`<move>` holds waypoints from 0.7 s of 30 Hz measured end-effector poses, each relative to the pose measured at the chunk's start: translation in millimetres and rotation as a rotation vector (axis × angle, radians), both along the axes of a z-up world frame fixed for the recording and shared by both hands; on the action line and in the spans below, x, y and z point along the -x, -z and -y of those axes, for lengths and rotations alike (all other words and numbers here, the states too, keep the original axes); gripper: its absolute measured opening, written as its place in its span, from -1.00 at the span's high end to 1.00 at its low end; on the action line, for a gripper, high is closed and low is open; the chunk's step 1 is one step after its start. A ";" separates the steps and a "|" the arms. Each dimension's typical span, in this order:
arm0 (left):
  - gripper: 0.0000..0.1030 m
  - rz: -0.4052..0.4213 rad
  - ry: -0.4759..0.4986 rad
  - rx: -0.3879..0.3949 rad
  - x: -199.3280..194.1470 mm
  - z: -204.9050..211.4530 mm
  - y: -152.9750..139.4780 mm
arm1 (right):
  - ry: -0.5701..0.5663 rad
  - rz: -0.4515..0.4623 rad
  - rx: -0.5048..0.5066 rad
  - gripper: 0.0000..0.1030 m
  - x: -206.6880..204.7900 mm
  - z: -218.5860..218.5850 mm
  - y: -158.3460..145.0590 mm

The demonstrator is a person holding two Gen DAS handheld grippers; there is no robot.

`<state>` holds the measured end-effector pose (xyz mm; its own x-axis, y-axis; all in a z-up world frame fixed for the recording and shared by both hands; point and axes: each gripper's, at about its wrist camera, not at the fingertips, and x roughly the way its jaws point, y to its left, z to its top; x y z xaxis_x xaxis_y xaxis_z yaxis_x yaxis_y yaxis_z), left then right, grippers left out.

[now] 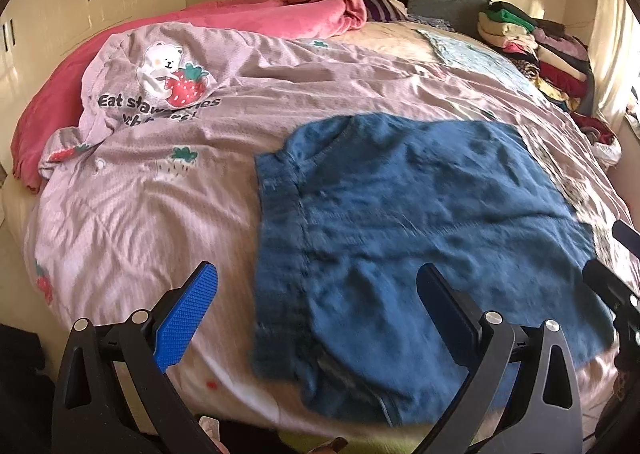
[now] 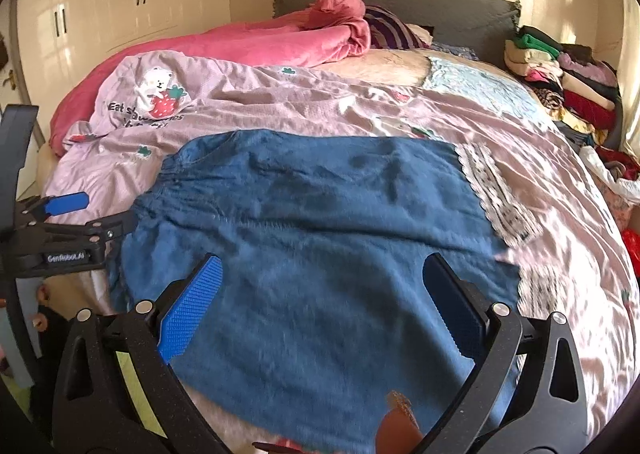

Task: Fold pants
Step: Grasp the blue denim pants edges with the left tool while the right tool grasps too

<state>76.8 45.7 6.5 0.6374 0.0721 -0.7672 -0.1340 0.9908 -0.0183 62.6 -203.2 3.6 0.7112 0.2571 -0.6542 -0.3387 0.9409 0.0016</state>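
Blue pants lay spread flat on the bed, over a lilac strawberry-print quilt, at the near edge of the mattress. Gathered elastic waistband sat at the left; a lace-trimmed hem showed at the right, in the right wrist view. The garment looked already doubled, one layer over another, though the blur made that uncertain.

Left hand-held gripper: fingers wide apart, holding nothing, hovering over the waistband end at the near left. Right hand-held gripper: fingers likewise apart and empty, over the near middle of the cloth.

Handling judgement: thin, soft woven fabric, light, limp, no stiffness to hold a shape. It would drape and sag when lifted, and likely drag the loose quilt if pulled across it. The waistband was the thickest, firmest part, so the best pinch on the left; the near hem corner would suit the right. Both layers should be caught together, or the lower one would stay behind. A brown patch showed at the near edge; its nature was unclear.

Folded clothes were stacked at the far right.
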 end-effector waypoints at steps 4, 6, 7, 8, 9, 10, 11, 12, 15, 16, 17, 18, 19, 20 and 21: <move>-0.92 -0.024 -0.027 0.020 -28.3 -16.1 4.9 | -0.054 -0.040 -0.032 -0.84 -25.5 -9.1 2.9; -0.92 -0.030 -0.033 0.020 -42.2 -23.3 7.1 | -0.080 -0.058 -0.061 -0.84 -42.0 -11.7 2.6; -0.92 -0.038 -0.041 0.022 -49.9 -28.1 8.6 | -0.087 -0.058 -0.053 -0.84 -49.6 -14.2 2.1; -0.92 -0.044 -0.043 0.028 -55.0 -31.5 10.0 | -0.091 -0.050 -0.039 -0.84 -54.2 -16.4 1.9; -0.92 -0.053 -0.048 0.037 -62.7 -37.1 11.8 | -0.101 -0.038 -0.026 -0.84 -60.6 -19.5 0.9; -0.92 -0.059 -0.057 0.039 -69.5 -41.5 13.3 | -0.114 -0.034 -0.009 -0.84 -69.5 -23.5 0.1; -0.92 -0.063 -0.064 0.039 -75.4 -45.1 14.7 | -0.126 -0.033 -0.002 -0.84 -75.8 -26.8 -0.5; -0.92 -0.071 -0.073 0.035 -82.9 -49.8 16.9 | -0.136 -0.032 -0.001 -0.84 -83.6 -29.5 -0.7; -0.92 -0.087 -0.081 0.026 -101.1 -59.4 23.0 | -0.159 -0.063 0.000 -0.84 -111.8 -37.5 2.1; -0.92 -0.095 -0.080 0.029 -106.2 -61.5 25.7 | -0.157 -0.064 0.008 -0.84 -118.4 -38.8 3.6; -0.92 -0.103 -0.074 0.035 -111.6 -63.4 28.4 | -0.161 -0.063 0.034 -0.84 -126.7 -43.3 5.5; -0.92 -0.113 -0.064 0.044 -119.7 -65.5 32.8 | -0.174 -0.059 0.056 -0.84 -134.1 -48.1 7.0; -0.92 -0.117 -0.059 0.049 -123.3 -67.0 35.7 | -0.182 -0.054 0.071 -0.84 -139.8 -51.4 7.9; -0.92 -0.121 -0.052 0.058 -129.8 -68.9 40.3 | -0.198 -0.055 0.087 -0.84 -148.1 -56.1 9.7; -0.92 -0.124 -0.049 0.066 -133.9 -70.8 43.5 | -0.207 -0.061 0.093 -0.84 -155.2 -59.4 11.0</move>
<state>210.7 116.6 -37.0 0.5348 0.0478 -0.8437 -0.1877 0.9802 -0.0635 217.7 -143.9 -7.3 0.6079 0.3297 -0.7223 -0.5263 0.8485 -0.0556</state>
